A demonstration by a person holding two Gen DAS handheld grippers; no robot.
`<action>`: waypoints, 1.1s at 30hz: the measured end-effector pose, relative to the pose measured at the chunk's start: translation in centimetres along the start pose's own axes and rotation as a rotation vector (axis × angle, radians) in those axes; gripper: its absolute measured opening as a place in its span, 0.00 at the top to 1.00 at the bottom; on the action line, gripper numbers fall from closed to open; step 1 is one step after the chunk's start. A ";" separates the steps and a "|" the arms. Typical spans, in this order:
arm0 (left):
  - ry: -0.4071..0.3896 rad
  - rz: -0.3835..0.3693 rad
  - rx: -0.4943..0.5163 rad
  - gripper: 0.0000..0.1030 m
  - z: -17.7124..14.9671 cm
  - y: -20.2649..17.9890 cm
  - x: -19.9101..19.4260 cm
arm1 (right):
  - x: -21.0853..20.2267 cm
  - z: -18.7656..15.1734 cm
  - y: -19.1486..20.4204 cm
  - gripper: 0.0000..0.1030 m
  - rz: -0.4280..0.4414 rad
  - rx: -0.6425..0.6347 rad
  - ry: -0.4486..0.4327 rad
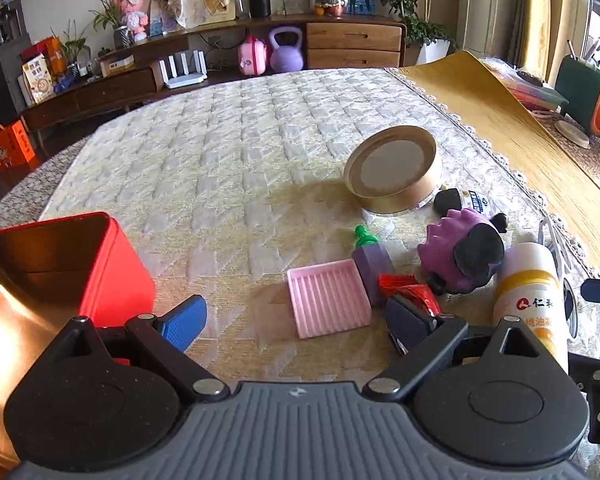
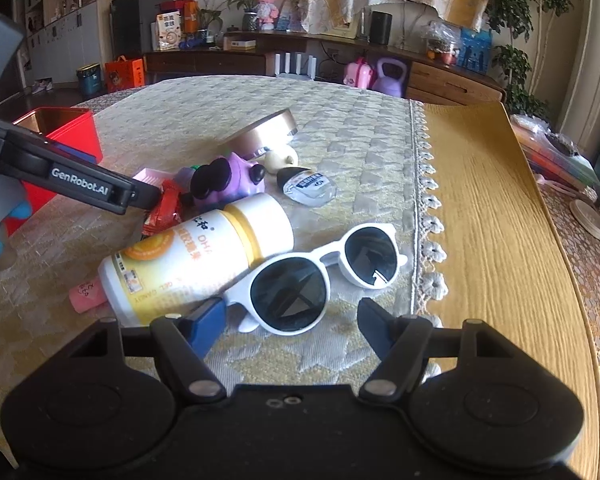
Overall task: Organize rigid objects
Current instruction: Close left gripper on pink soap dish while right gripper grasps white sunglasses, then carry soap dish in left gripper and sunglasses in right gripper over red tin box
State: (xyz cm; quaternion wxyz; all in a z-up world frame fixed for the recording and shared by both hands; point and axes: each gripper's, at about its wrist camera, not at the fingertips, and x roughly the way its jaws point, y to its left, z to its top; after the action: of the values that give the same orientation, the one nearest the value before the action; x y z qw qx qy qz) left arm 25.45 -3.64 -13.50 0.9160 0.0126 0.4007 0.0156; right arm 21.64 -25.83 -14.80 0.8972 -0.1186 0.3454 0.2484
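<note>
My left gripper is open, low over the quilted cloth, with a pink ridged tray between its fingers. A red tin box stands open at its left. Beyond lie a purple block with a green cap, a red wrapper, a purple toy, a white and yellow bottle and a round gold tin. My right gripper is open just before white sunglasses. The bottle lies to their left. The left gripper's arm reaches in from the left.
A small black-capped clear bottle and a pink eraser lie on the cloth. A yellow mat covers the table to the right of the cloth's lace edge. Desk clutter stands far right. A wooden sideboard lines the back wall.
</note>
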 end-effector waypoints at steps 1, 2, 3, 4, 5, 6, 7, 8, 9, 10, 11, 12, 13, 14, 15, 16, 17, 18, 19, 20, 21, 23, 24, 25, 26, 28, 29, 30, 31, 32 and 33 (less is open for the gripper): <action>0.003 -0.007 -0.014 0.06 0.0 0.1 0.1 | 0.0 0.0 -0.1 0.31 0.011 -0.007 -0.003; 0.008 -0.014 -0.027 0.07 0.1 0.3 0.2 | 0.0 0.0 -0.1 0.31 0.020 -0.014 -0.005; 0.015 -0.018 -0.039 0.09 0.1 0.5 0.4 | 0.1 0.0 -0.3 0.31 0.030 -0.022 -0.006; 0.023 -0.018 -0.048 0.15 0.0 0.6 0.6 | 0.1 0.0 -0.4 0.31 0.038 -0.029 -0.007; 0.032 -0.017 -0.055 0.19 0.0 0.8 0.8 | 0.2 0.1 -0.5 0.31 0.049 -0.037 -0.007; 0.024 -0.012 -0.049 0.19 0.0 0.7 0.7 | 0.2 0.2 -0.7 0.31 0.063 -0.039 -0.008; 0.022 -0.012 -0.042 0.20 -0.1 0.7 0.7 | 0.3 0.3 -0.9 0.31 0.078 -0.038 -0.008; 0.019 -0.013 -0.040 0.21 -0.2 0.7 0.7 | 0.4 0.4 -1.0 0.31 0.092 -0.040 -0.009; 0.016 -0.015 -0.039 0.22 -0.2 0.7 0.7 | 0.6 0.4 -1.1 0.31 0.099 -0.041 -0.008; 0.014 -0.016 -0.037 0.25 -0.2 0.7 0.6 | 0.7 0.4 -1.2 0.32 0.107 -0.038 -0.008; 0.010 -0.017 -0.031 0.29 -0.2 0.6 0.6 | 0.6 0.4 -1.3 0.32 0.116 -0.033 -0.011; 0.007 -0.020 -0.025 0.31 -0.2 0.6 0.5 | 0.6 0.4 -1.3 0.33 0.119 -0.033 -0.013; 0.003 -0.021 -0.022 0.36 -0.2 0.6 0.5 | 0.5 0.3 -1.3 0.37 0.118 -0.034 -0.017; 0.001 -0.024 -0.020 0.40 -0.2 0.5 0.5 | 0.5 0.3 -1.3 0.39 0.120 -0.034 -0.018; -0.002 -0.026 -0.017 0.41 -0.2 0.5 0.5 | 0.4 0.3 -1.2 0.42 0.122 -0.035 -0.020; -0.005 -0.028 -0.013 0.45 -0.2 0.5 0.5 | 0.3 0.3 -1.0 0.44 0.118 -0.036 -0.022; -0.008 -0.030 -0.009 0.51 -0.2 0.5 0.4 | 0.2 0.3 -0.8 0.44 0.113 -0.042 -0.023; -0.012 -0.032 -0.004 0.54 -0.2 0.4 0.4 | 0.1 0.2 -0.7 0.44 0.111 -0.046 -0.024; -0.014 -0.036 0.003 0.60 -0.2 0.3 0.3 | 0.1 0.1 -0.5 0.44 0.107 -0.049 -0.028; -0.015 -0.037 0.010 0.61 -0.1 0.3 0.3 | 0.0 0.0 -0.4 0.44 0.104 -0.050 -0.031; -0.015 -0.037 0.012 0.61 -0.1 0.3 0.4 | -0.1 0.0 -0.3 0.44 0.099 -0.055 -0.034; -0.015 -0.039 0.011 0.61 0.0 0.4 0.3 | -0.3 0.0 -0.1 0.44 0.088 -0.062 -0.041; -0.014 -0.038 0.008 0.61 0.0 0.4 0.3 | -0.5 0.0 0.1 0.44 0.080 -0.065 -0.046; -0.012 -0.035 0.005 0.61 0.0 0.4 0.3 | -0.7 0.0 0.2 0.44 0.069 -0.068 -0.053; -0.012 -0.035 0.001 0.61 0.0 0.5 0.2 | -0.9 0.0 0.3 0.44 0.059 -0.070 -0.057; -0.012 -0.035 -0.003 0.61 -0.1 0.6 -0.1 | -1.4 0.1 0.4 0.44 0.042 -0.064 -0.067; -0.011 -0.036 -0.008 0.61 -0.2 0.7 -0.3 | -1.6 0.1 0.4 0.44 0.034 -0.059 -0.072; -0.010 -0.040 -0.014 0.61 -0.3 0.8 -0.5 | -1.8 0.1 0.4 0.44 0.027 -0.051 -0.076; -0.009 -0.044 -0.020 0.61 -0.3 0.9 -0.7 | -2.1 0.1 0.4 0.45 0.023 -0.045 -0.079; -0.008 -0.047 -0.025 0.61 -0.4 0.9 -1.0 | -2.4 0.1 0.4 0.45 0.014 -0.040 -0.083; -0.009 -0.050 -0.028 0.61 -0.5 0.9 -1.3 | -2.7 0.0 0.5 0.45 0.005 -0.038 -0.088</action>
State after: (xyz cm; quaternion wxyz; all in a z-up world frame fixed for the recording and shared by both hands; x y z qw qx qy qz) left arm 24.18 -2.75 -12.81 0.9180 -0.0102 0.3964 -0.0018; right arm 19.69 -26.37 -12.98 0.9084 -0.1239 0.3011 0.2622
